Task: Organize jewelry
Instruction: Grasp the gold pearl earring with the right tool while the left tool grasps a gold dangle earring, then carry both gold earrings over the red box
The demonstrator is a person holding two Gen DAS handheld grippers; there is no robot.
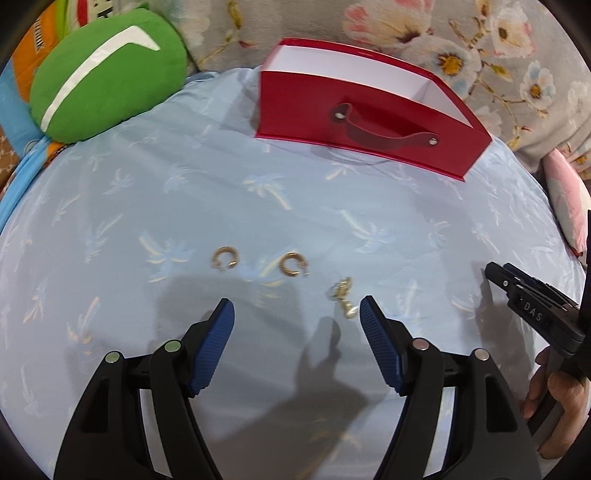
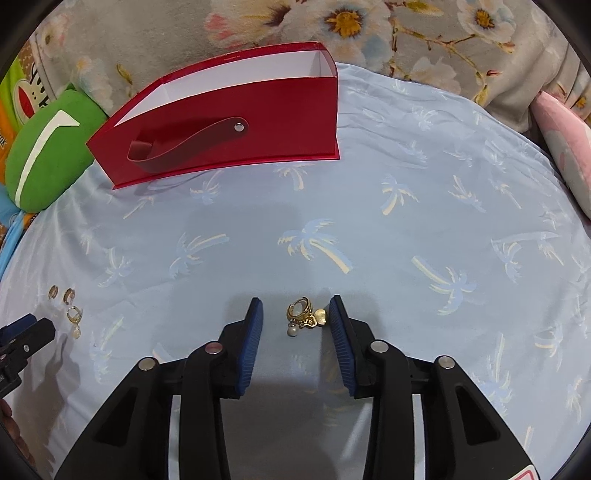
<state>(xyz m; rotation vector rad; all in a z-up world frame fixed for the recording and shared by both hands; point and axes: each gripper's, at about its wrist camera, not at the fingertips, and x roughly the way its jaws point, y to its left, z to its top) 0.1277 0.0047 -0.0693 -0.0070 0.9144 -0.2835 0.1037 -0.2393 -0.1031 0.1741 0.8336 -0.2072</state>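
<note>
An open red box (image 1: 354, 110) with a strap handle stands at the back of the blue palm-print sheet; it also shows in the right wrist view (image 2: 236, 122). Two gold hoop earrings (image 1: 225, 258) (image 1: 293, 264) and a gold pearl-drop earring (image 1: 343, 297) lie ahead of my open, empty left gripper (image 1: 297, 314). My right gripper (image 2: 295, 314) is open, its fingers on either side of a gold charm earring with a pearl (image 2: 304, 314) lying on the sheet. The left-hand earrings appear small in the right wrist view (image 2: 68, 302).
A green cushion (image 1: 107, 74) sits at the back left, a pink pillow (image 2: 565, 147) at the right. A floral blanket (image 2: 406, 33) lies behind the box. The other gripper's tip shows at the edge of each view (image 1: 532, 302) (image 2: 22, 339).
</note>
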